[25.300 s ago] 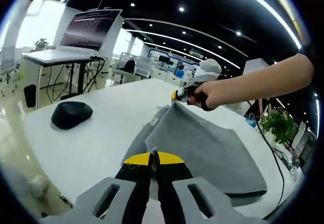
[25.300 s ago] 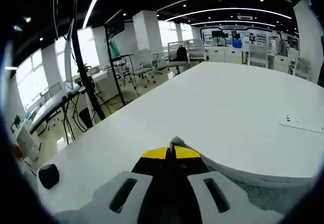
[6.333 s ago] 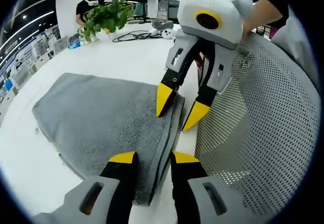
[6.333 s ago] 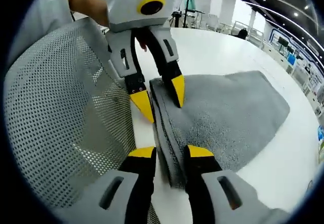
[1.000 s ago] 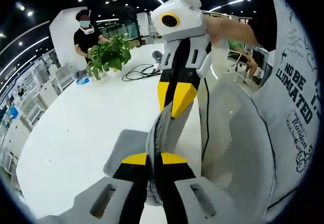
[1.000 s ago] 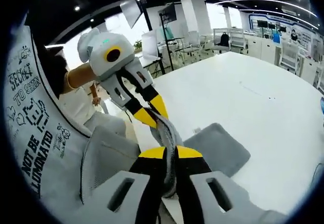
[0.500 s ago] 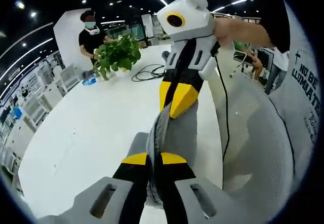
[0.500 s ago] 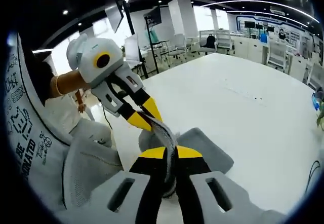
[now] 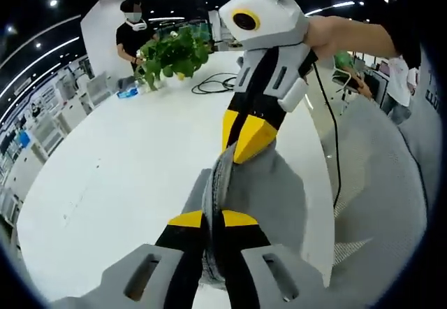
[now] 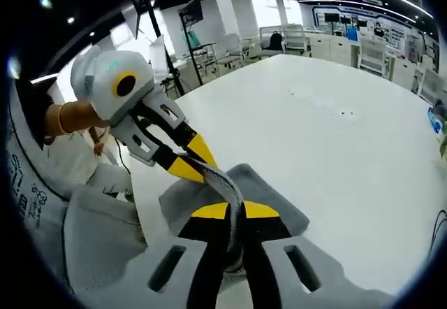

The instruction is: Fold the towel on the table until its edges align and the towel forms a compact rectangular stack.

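We hold the grey towel (image 9: 230, 197) lifted off the white table (image 9: 126, 176), its doubled edge stretched taut between our two tools while the rest hangs down to the tabletop. In the left gripper view our left gripper (image 9: 212, 219) sits at 6 o'clock with its yellow tips pressed together on the towel edge, and the right gripper (image 9: 246, 133) comes in from 12 o'clock, also clamped on that edge. In the right gripper view the right gripper (image 10: 227, 211) is pinched on the cloth at 6 o'clock, with the left gripper (image 10: 187, 156) reaching in from 10 o'clock.

Against half a second ago and a second ago, both grips are unchanged; what has shifted is the backdrop. The mesh chair (image 9: 380, 183) has slid out toward 3 o'clock and more table shows beneath the hanging cloth, so we judge we are swinging the gathered edge out over the table for the next fold. The potted plant (image 9: 171, 52) and a person (image 9: 133, 29) stand at 11 o'clock, well apart from the towel. The fold is not yet laid down; edges remain to be aligned.
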A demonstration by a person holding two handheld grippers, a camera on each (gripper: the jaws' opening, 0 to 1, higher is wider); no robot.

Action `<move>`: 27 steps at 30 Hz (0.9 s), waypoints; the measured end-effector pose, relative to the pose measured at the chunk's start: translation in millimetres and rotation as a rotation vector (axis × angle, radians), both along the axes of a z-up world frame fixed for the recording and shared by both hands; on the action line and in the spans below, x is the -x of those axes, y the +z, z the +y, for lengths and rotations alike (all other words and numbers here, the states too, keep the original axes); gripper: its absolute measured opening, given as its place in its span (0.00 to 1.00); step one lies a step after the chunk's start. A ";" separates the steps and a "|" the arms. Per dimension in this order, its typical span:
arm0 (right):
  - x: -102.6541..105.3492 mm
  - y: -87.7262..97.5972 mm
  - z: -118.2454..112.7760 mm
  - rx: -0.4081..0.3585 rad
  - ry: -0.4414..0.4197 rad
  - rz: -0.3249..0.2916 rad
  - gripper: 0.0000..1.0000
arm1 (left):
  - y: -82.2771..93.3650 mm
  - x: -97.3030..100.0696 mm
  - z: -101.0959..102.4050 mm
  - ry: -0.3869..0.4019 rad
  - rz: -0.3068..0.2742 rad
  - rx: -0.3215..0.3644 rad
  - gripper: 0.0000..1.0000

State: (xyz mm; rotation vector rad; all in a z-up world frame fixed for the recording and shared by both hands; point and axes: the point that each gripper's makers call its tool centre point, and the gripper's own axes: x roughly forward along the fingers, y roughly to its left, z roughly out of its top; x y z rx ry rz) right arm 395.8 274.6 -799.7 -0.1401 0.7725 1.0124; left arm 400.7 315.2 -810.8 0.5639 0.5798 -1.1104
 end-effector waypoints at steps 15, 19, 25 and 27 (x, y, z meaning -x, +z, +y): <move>-30.2 -53.6 -4.2 0.054 -0.007 0.070 0.04 | -51.0 -29.2 -2.4 0.065 0.049 -0.024 0.10; -38.6 -68.2 -5.7 0.077 -0.009 0.081 0.05 | -64.9 -35.8 -3.9 0.074 0.060 -0.039 0.10; -48.3 -83.1 -9.8 0.080 -0.041 0.106 0.07 | -79.1 -45.0 -3.5 0.152 0.166 0.024 0.15; -50.8 -83.9 -11.7 0.069 -0.065 0.119 0.08 | -79.1 -50.2 -0.7 0.185 0.193 0.070 0.18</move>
